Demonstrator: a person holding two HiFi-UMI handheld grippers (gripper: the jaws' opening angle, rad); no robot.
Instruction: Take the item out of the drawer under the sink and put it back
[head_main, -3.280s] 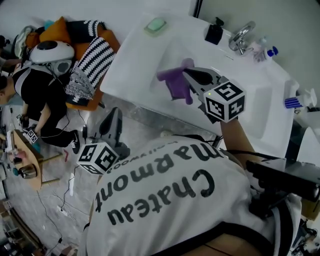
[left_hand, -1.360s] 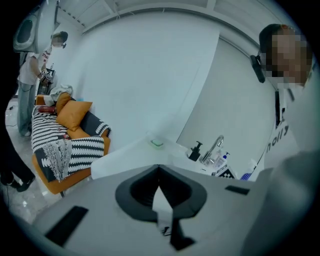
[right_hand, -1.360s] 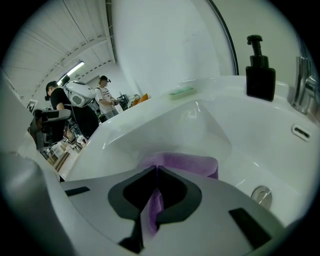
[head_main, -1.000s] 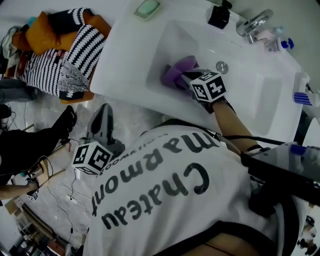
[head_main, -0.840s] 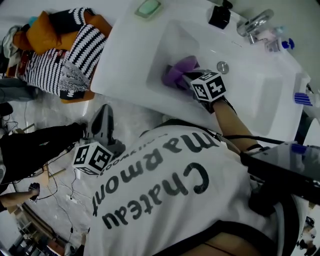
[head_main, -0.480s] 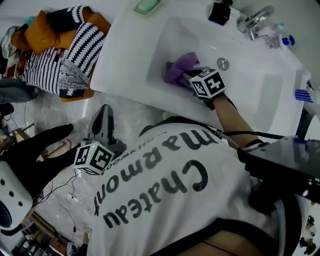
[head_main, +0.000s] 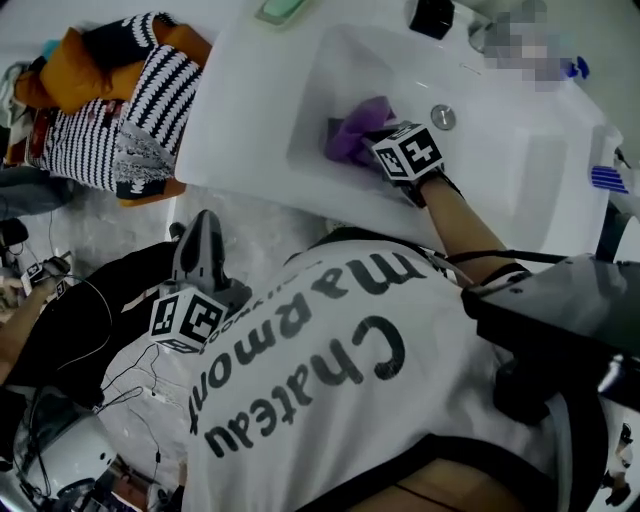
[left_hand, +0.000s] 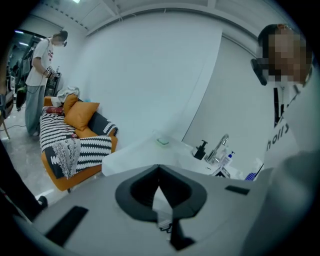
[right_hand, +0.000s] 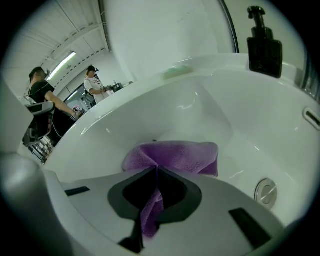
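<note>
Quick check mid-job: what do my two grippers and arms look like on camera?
The left gripper and right gripper are grey with dark tapering jaws. Each carries a white cube with black square markers. The person wears a white T-shirt with black lettering, and a thin dark cable runs by the right forearm.

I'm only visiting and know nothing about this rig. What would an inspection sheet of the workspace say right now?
Surface: white sink, with a drain in the basin.
Job's things: purple cloth inside the basin; drawer not in view.
Clutter: green soap dish and black pump bottle on the rim.
Grippers: right gripper shut on the purple cloth; left gripper shut, empty, away from the sink.
Cables: thin cables on the floor; one cable along the right forearm.
Surroundings: orange sofa with striped throws; other people nearby.
</note>
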